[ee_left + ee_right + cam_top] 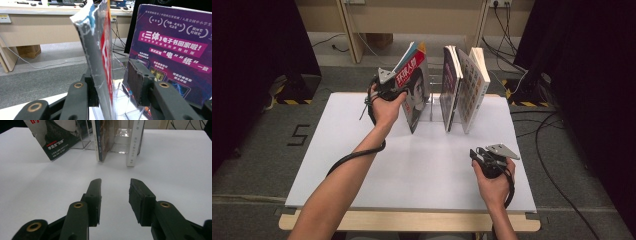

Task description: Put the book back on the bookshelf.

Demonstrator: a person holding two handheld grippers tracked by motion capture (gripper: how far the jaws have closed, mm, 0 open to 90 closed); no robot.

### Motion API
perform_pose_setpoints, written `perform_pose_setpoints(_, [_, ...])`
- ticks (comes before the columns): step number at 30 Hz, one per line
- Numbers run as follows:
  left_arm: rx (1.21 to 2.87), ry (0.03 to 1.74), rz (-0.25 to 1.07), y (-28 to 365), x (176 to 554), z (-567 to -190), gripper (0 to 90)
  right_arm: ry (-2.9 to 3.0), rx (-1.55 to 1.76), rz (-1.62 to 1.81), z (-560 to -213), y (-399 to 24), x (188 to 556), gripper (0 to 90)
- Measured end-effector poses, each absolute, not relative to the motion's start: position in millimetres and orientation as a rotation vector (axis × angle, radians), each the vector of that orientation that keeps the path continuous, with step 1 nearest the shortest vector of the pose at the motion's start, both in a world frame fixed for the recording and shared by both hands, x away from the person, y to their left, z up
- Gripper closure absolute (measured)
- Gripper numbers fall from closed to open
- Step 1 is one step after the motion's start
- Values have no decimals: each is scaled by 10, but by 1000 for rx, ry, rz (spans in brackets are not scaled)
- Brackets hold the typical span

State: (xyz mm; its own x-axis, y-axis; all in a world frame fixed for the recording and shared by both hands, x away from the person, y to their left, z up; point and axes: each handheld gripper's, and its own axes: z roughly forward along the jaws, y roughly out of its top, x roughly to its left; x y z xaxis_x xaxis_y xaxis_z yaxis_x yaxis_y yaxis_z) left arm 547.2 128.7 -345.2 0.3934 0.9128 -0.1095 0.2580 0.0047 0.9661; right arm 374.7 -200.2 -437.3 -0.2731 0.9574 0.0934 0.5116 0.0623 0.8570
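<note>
A leaning book with a red title and a portrait cover [416, 92] stands at the left of a clear acrylic stand [435, 107] at the back of the white table top [412, 170]. My left gripper [403, 84] reaches around its top edge. In the left gripper view this book [100, 37] sits between the jaws of my left gripper [112, 72], against the left pad, while the right pad [136, 80] stands off it. A purple book [449, 85] and a patterned white book [472, 87] stand upright to its right. My right gripper [475, 154] [115, 187] rests open and empty low over the table.
Black curtains close off both sides. Cables [552, 165] run over the grey floor at the right, where yellow-black striped feet [517, 97] stand. A wooden bench frame [352, 35] lies behind the table. A wooden edge [412, 220] borders the table's front.
</note>
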Motion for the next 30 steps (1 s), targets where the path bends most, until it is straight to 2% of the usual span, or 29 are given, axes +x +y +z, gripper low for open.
perform_pose_setpoints(30, [1535,1121,627,1480,5327,-3563,432,1828,1459,1129,-4371,-2010,3742,622])
